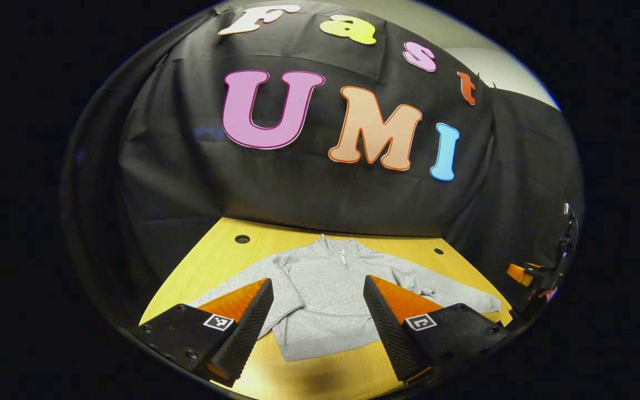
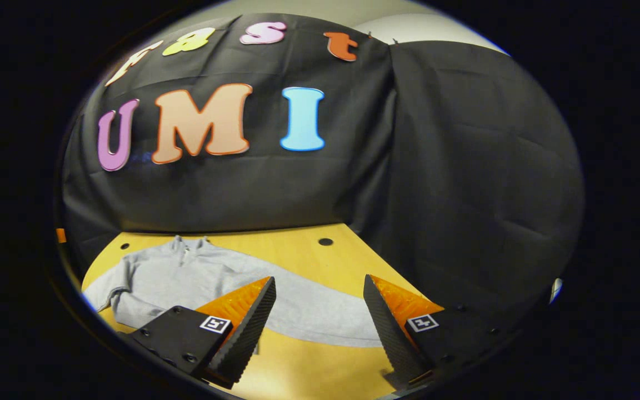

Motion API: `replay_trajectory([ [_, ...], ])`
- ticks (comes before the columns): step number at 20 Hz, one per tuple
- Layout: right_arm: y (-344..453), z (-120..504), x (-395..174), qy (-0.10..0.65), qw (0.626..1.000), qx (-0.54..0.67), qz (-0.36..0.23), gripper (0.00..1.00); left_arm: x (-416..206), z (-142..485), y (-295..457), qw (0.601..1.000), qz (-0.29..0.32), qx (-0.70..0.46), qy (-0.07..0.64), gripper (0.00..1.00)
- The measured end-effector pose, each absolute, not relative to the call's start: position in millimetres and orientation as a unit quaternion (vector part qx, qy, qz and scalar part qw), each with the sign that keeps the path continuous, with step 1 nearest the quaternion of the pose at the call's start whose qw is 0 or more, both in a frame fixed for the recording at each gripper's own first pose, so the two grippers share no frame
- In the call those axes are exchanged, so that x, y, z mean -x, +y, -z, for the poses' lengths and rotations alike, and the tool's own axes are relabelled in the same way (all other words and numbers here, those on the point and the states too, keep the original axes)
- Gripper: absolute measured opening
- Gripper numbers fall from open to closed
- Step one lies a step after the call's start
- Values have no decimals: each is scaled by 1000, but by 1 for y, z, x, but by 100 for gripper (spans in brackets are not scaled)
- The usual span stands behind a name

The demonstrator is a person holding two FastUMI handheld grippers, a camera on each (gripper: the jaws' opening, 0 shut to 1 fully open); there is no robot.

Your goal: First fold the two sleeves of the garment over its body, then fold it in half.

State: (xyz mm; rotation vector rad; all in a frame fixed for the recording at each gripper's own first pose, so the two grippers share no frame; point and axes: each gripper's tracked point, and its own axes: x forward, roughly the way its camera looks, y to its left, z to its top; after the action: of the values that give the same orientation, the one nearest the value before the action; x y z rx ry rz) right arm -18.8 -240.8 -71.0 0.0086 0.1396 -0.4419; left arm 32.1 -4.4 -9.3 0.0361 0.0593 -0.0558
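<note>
Lying flat on the wooden table [image 1: 209,266], collar toward the black cloth wall [image 1: 309,189]: grey sweatshirt [image 1: 320,289], both sleeves spreading outward, unfolded. Hovering above the sweatshirt's near hem, fingers spread wide and gripping nothing: left gripper [image 1: 317,319]. Hovering over the outstretched sleeve [image 2: 320,316], fingers likewise standing wide apart and holding nothing: right gripper [image 2: 319,319].

grey zip-neck sweatshirt [image 1: 320,289]: 1, lay flat
its long sleeves: 2 counted
light wooden table [image 1: 320,378]: 1
round dark table holes [image 1: 242,239]: 2 seen
</note>
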Motion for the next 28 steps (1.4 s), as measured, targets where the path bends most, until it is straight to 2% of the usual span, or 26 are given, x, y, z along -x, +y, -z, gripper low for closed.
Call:
replay_trajectory([
  [4, -315, 120, 29, 102, 954, -39, 279, 99, -35, 16, -5, 999, 25, -6, 40, 95],
  [8, -359, 166, 34, 146, 941, -45, 303, 98, -37, 22, -3, 999, 14, -6, 48, 96],
  [16, -389, 260, 31, 256, 917, -81, 295, 99, -34, 28, -4, 998, -2, -18, 55, 95],
  [22, -391, 277, 23, 277, 915, -80, 282, 96, -31, 36, -19, 997, 11, -26, 66, 95],
  [24, -388, 278, 20, 278, 917, -88, 273, 91, -31, 38, -23, 997, 16, -32, 68, 95],
  [26, -385, 278, 19, 283, 916, -89, 270, 72, -32, 40, -26, 997, 20, -35, 71, 95],
  [27, -381, 278, 16, 285, 919, -93, 257, 70, -32, 42, -27, 997, 23, -34, 73, 95],
  [28, -378, 278, 15, 289, 918, -90, 256, 57, -32, 42, -28, 996, 25, -32, 74, 95],
])
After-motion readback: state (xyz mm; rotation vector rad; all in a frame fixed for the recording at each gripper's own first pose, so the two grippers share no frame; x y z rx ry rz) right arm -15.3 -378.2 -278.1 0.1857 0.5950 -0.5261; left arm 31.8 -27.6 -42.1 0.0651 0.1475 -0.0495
